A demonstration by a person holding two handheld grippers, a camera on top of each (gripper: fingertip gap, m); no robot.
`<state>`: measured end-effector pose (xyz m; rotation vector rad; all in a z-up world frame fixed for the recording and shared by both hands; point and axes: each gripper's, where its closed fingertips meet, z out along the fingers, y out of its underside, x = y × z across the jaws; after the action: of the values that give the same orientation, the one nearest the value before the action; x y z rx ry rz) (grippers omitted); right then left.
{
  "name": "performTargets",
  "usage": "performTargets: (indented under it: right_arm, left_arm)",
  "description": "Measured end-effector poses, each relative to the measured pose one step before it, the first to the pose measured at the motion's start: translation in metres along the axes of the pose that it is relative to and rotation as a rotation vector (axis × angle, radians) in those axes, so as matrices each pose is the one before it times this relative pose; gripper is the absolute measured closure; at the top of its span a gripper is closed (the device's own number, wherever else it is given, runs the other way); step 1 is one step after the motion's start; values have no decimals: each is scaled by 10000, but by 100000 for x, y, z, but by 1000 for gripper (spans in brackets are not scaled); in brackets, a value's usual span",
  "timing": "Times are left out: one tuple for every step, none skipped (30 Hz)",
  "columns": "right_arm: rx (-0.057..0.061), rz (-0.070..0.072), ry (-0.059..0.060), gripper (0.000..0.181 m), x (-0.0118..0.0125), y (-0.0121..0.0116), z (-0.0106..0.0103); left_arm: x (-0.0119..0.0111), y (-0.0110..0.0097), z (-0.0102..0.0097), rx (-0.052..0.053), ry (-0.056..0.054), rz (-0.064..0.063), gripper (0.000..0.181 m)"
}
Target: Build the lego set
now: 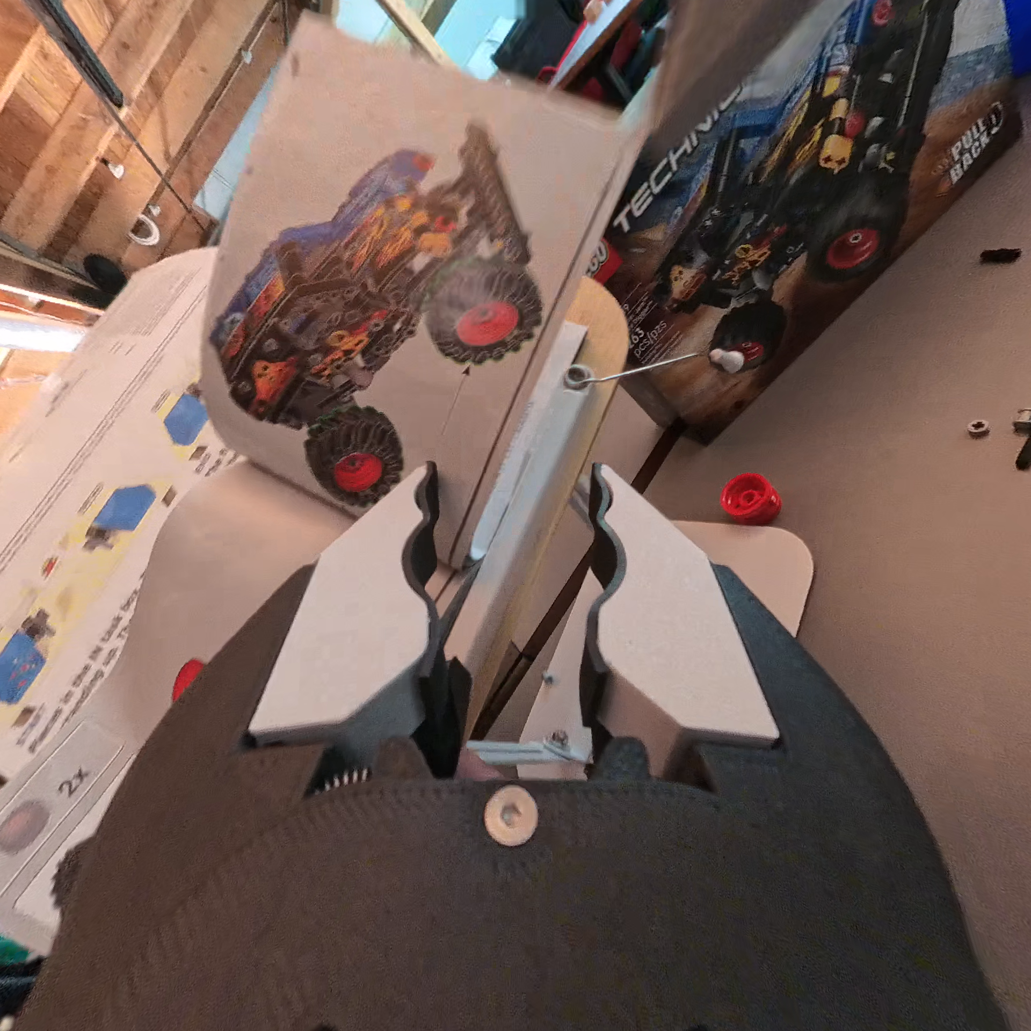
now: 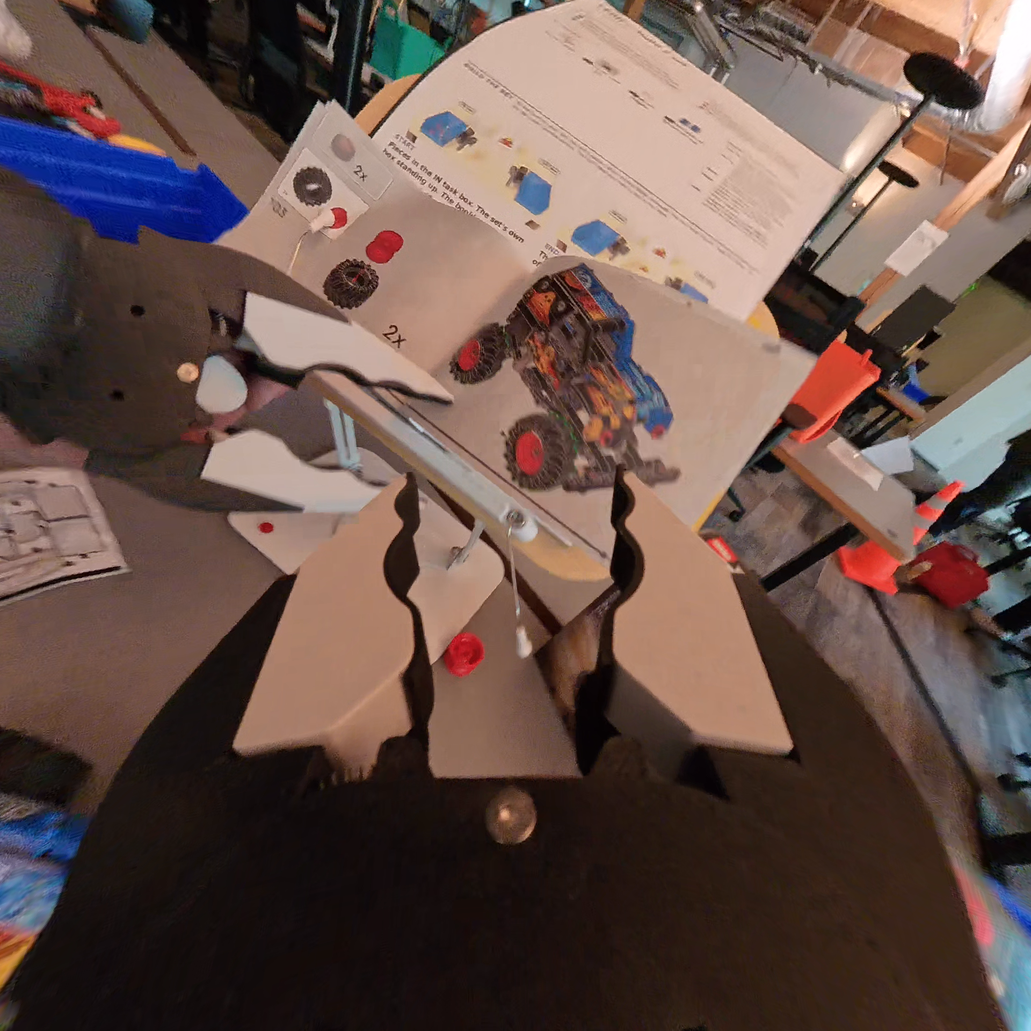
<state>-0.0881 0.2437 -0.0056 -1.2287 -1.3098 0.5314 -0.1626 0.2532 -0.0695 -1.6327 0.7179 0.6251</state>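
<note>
The instruction booklet stands on a wooden stand (image 1: 600, 318); its open page (image 1: 390, 279) shows a blue monster truck and curls upward. My left gripper (image 1: 513, 468) is open, its fingers either side of the stand's edge and white page-holder bar (image 1: 535, 457), not gripping them. A loose red wheel hub (image 1: 750, 498) lies on the table right of the stand. In the right wrist view my right gripper (image 2: 513, 480) is open and empty, facing the truck page (image 2: 586, 390), with the hub (image 2: 463, 654) between its fingers on the table. The left gripper (image 2: 413, 441) shows at left.
The set's box (image 1: 809, 195) stands behind the stand at right. A large printed sheet (image 2: 613, 139) leans behind the booklet. Small loose parts (image 1: 978, 428) lie at far right. A blue bin (image 2: 111, 178) and a paper leaflet (image 2: 50, 530) are at left. About 10 cm separates my left fingertips from my right.
</note>
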Motion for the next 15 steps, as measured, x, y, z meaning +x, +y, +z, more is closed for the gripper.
performTargets:
  right_arm:
    - [-98,-447,68,113,191,-291,1047]
    - [-44,-497,184,115,406,-285,1031]
    - [-19,-423,152,116,502,-187,1046]
    - [-89,-181,105,113,663,69,1096]
    - [-119,59,87,111,819,207,1011]
    - [15,148,37,112,821,122,823]
    - [43,177,-15,110,765,149,676]
    - [-58,240,-34,105,738,295,578]
    - [-56,293,-46,100,688,232,449]
    - [104,321,-47,100,643,-32,258]
    - [255,329,-84,102,506,-311,107]
    - [254,258,-200,101,228,-347,126]
    - [110,158,-234,98,74,-158,246]
    - [-66,72,-153,96,160,91,360]
    - [-209,-28,-114,96,167,339,439]
  left_arm:
    - [378,-109,329,27,-6,115,128]
    - [458,15,344,-9,74,49,129]
    - [608,106,375,-84,178,64,129]
    - [403,197,362,-125,67,146,127]
    - [285,243,310,-102,25,204,127]
    - [262,221,262,-54,86,91,127]
    - [171,130,193,27,106,-69,126]
    - [114,46,117,70,115,-128,126]
    - [-27,6,59,69,42,-58,128]
    - [-97,-88,-24,77,-9,-23,129]
    - [46,-55,-9,36,54,-53,129]
    - [177,-20,-21,19,95,60,129]
    - [155,60,-5,-30,79,100,132]
    - [-16,18,31,-41,-10,21,132]
    - [5,-19,16,-40,24,-5,132]
